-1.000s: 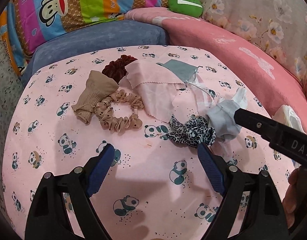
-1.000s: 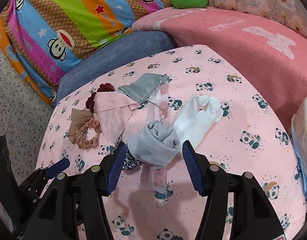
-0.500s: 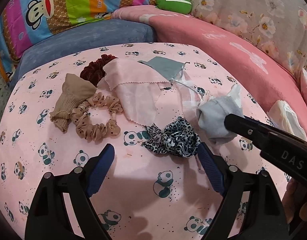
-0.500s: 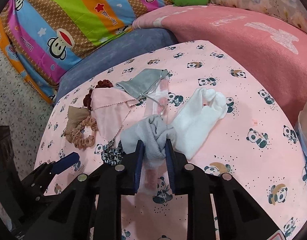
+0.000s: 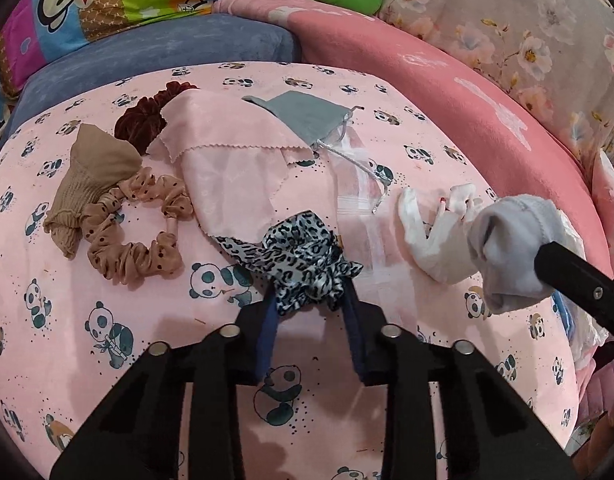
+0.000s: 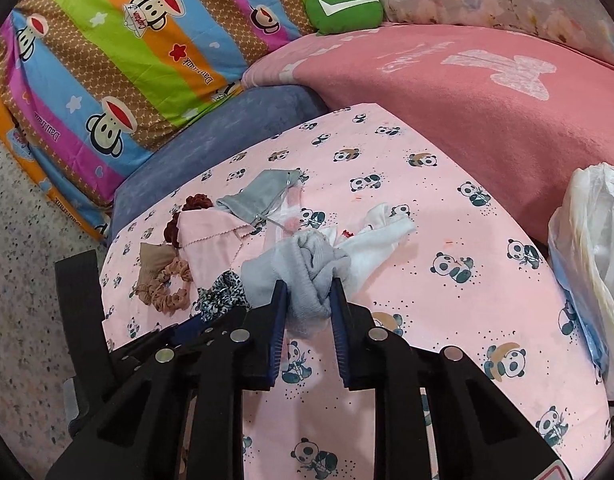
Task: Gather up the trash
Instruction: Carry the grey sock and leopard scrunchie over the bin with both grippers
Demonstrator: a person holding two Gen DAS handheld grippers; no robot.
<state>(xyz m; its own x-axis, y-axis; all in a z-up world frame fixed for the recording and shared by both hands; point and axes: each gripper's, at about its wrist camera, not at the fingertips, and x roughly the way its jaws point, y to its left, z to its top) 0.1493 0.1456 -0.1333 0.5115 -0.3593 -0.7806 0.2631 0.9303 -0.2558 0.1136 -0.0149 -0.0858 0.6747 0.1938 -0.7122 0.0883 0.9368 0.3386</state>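
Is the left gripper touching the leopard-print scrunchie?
Touching. The left wrist view shows the left gripper closed on the leopard-print scrunchie, fabric pinched between both pads.

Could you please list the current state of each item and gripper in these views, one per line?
left hand-held gripper: shut on the leopard scrunchie
right hand-held gripper: shut on the grey sock, lifted
white sock: lying flat on the panda cloth
grey pouch: lying flat, drawstring loose
pink cloth: spread, partly folded
tan scrunchie: lying loose
plastic bag: slumped at the cloth's edge
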